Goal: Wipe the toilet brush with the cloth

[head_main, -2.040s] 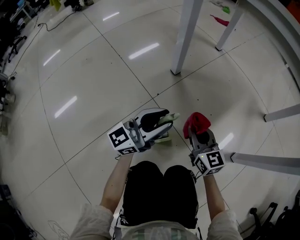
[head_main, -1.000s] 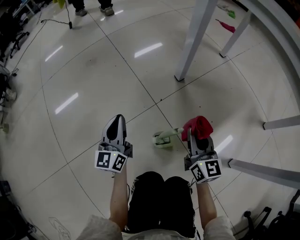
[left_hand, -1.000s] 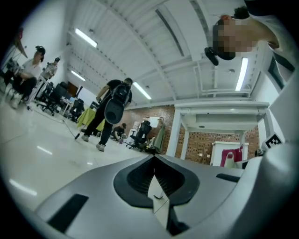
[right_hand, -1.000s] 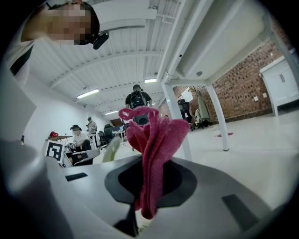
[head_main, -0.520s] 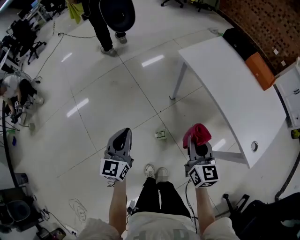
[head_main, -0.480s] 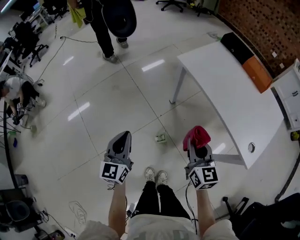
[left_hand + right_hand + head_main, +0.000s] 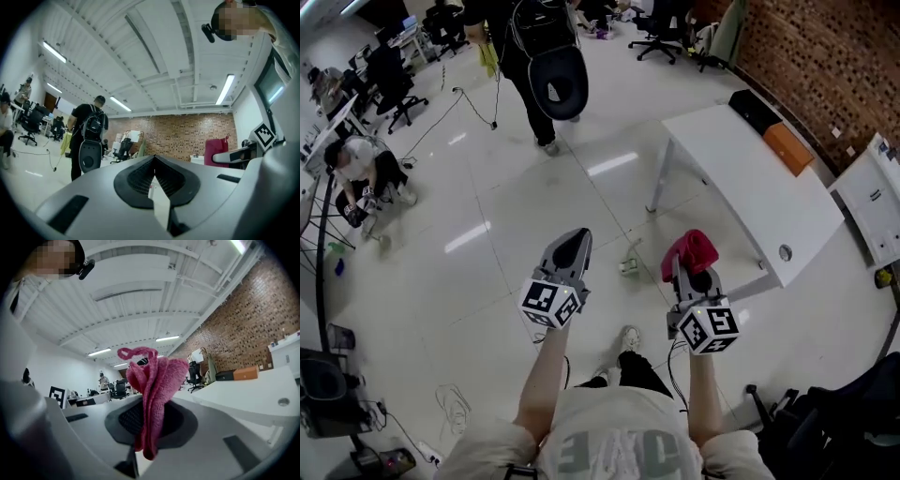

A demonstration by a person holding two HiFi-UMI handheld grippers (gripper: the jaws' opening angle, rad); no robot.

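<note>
**Cloth Clamped in Right Gripper; Brush on Floor**

Head view: the left gripper (image 7: 577, 238) and right gripper (image 7: 691, 270) are held level, side by side, high above the tiled floor (image 7: 487, 281). A red cloth (image 7: 693, 249) projects from the right gripper. The toilet brush (image 7: 629, 266) lies on the floor, seen between the two grippers and clear of both. A white table (image 7: 750, 178) stands to the right.

Left gripper view: jaws pressed together, nothing between them.

Right gripper view: jaws pinch the bunched cloth, which stands up above them.
</note>
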